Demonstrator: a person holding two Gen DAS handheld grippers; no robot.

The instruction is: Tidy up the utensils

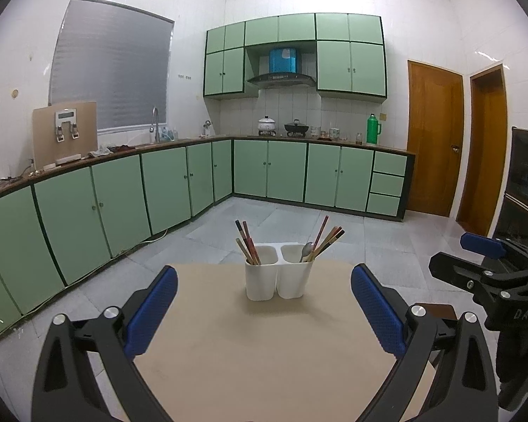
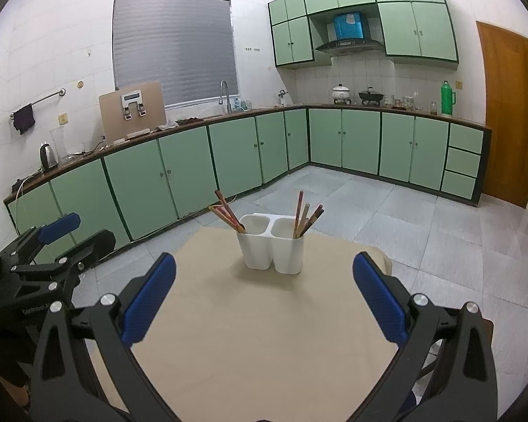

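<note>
A white holder [image 1: 278, 277] at frame centre holds brown and red chopsticks [image 1: 249, 242] on a beige table [image 1: 264, 351], black grippers with blue ribbed pads [image 1: 151, 313] sit low in frame (pale green cabinets [image 1: 123, 197] with dark trim behind), and a green flask [image 1: 372, 128] stands right.

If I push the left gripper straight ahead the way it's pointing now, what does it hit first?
Most likely the white two-cup utensil holder, centred ahead of the open left gripper on the beige table. Nothing lies between them. Depth is hard to judge through the fisheye.
</note>
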